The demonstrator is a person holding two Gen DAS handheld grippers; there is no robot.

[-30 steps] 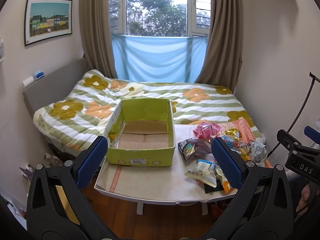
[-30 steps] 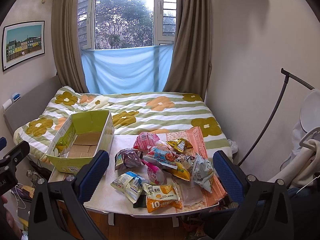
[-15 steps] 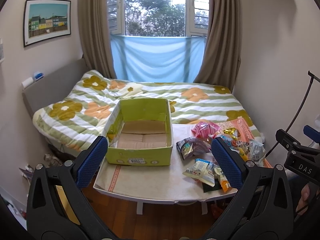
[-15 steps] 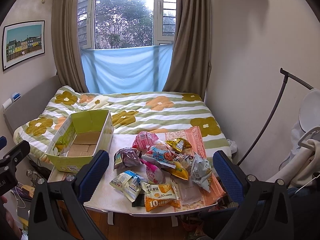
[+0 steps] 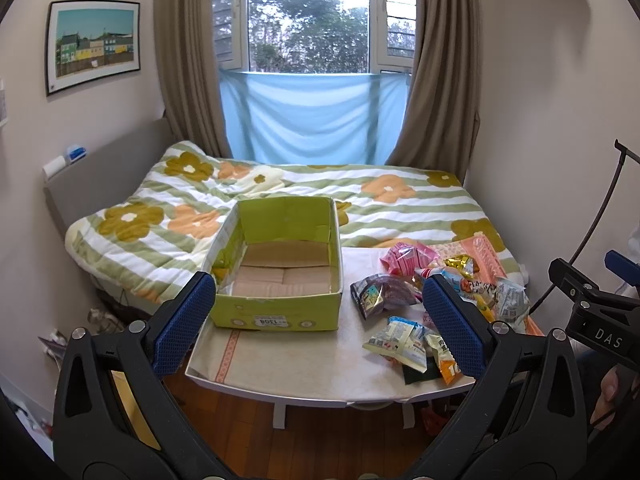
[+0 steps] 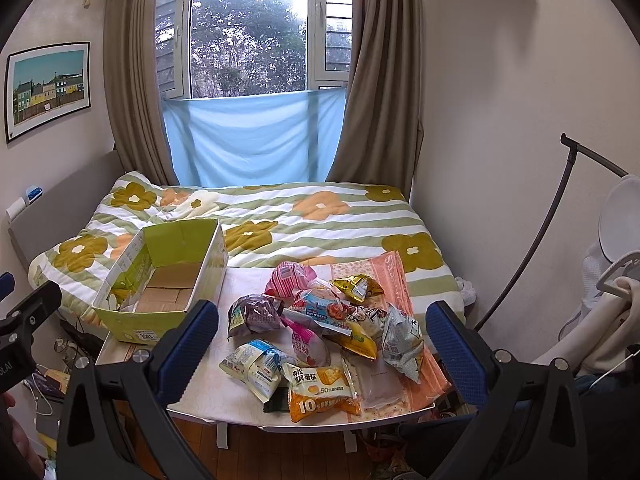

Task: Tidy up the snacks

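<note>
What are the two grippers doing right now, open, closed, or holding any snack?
Left gripper: open, holding nothing.
Right gripper: open, holding nothing.

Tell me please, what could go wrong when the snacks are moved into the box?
1. The orange cake packet lies at the table's front edge; a nudge may drop it.
2. The snack packets overlap, so the right tool may drag neighbours along.
3. The empty green cardboard box looks light and may slide.

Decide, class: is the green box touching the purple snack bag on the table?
Apart. In the left wrist view a strip of bare table separates the green box from the purple snack bag; the right wrist view shows the same gap.
</note>
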